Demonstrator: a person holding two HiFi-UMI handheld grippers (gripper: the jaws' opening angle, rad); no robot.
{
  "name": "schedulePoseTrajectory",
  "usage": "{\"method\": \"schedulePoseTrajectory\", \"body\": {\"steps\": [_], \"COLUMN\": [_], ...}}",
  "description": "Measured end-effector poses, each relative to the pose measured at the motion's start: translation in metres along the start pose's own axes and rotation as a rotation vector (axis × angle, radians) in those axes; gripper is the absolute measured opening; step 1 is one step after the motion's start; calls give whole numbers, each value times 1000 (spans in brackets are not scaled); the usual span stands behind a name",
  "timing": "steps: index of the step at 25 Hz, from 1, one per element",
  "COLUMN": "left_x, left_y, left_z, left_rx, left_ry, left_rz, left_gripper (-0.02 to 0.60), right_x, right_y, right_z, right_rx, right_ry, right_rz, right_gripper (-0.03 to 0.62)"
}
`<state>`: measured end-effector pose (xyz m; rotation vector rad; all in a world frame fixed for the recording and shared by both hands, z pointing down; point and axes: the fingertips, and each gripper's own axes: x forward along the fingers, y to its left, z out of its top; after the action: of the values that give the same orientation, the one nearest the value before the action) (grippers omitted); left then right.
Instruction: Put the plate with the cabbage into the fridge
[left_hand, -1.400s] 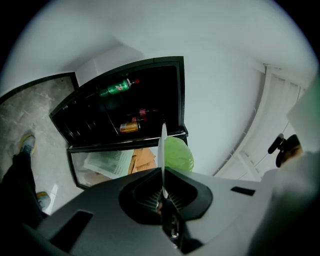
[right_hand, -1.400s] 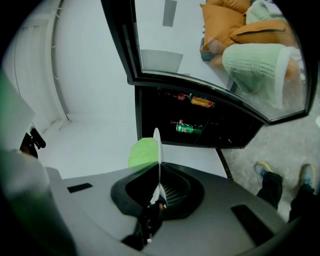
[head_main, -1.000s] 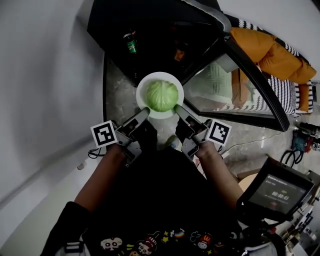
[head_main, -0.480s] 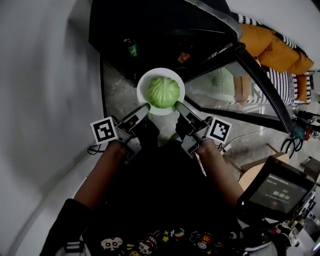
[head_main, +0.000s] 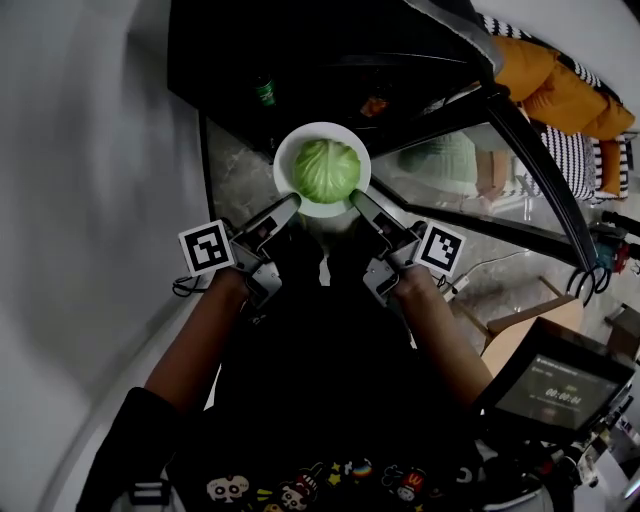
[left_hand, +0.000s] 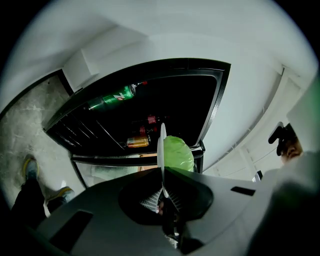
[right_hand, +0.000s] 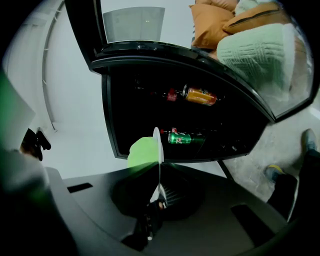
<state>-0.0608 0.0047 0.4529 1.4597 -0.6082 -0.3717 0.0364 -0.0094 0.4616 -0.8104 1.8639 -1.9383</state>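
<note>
A white plate (head_main: 288, 152) carries a green cabbage (head_main: 326, 171) and hangs in the air just before the open dark fridge (head_main: 300, 60). My left gripper (head_main: 291, 205) is shut on the plate's near left rim, and my right gripper (head_main: 354, 197) is shut on its near right rim. In the left gripper view the plate (left_hand: 162, 150) shows edge-on between the jaws, with the cabbage (left_hand: 178, 153) to its right. In the right gripper view the plate (right_hand: 157, 146) also stands edge-on, the cabbage (right_hand: 141, 151) on its left.
The fridge's glass door (head_main: 500, 170) stands swung open to the right. Inside lie a green bottle (head_main: 264, 92) and cans (right_hand: 200, 96) on wire shelves. A white wall (head_main: 90, 200) runs along the left. A box and a timer screen (head_main: 560, 395) sit low on the right.
Both grippers have carried the plate with the cabbage a little forward and upward toward the fridge opening. The grip on both rims is unchanged.
</note>
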Motion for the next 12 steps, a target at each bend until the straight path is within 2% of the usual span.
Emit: {"method": "schedulePoseTrajectory", "body": {"steps": [6, 12], "left_x": [-3, -8], "left_y": [1, -16], "left_z": [-3, 0], "left_rx": [3, 7], "left_ry": [-36, -67], "left_rz": [1, -36], "left_gripper": [14, 14], "right_x": [1, 1], "right_y": [1, 22], "right_z": [0, 1], "right_rx": [-19, -68], "right_ry": [33, 43], "right_rz": [5, -2], "right_gripper": [17, 17]}}
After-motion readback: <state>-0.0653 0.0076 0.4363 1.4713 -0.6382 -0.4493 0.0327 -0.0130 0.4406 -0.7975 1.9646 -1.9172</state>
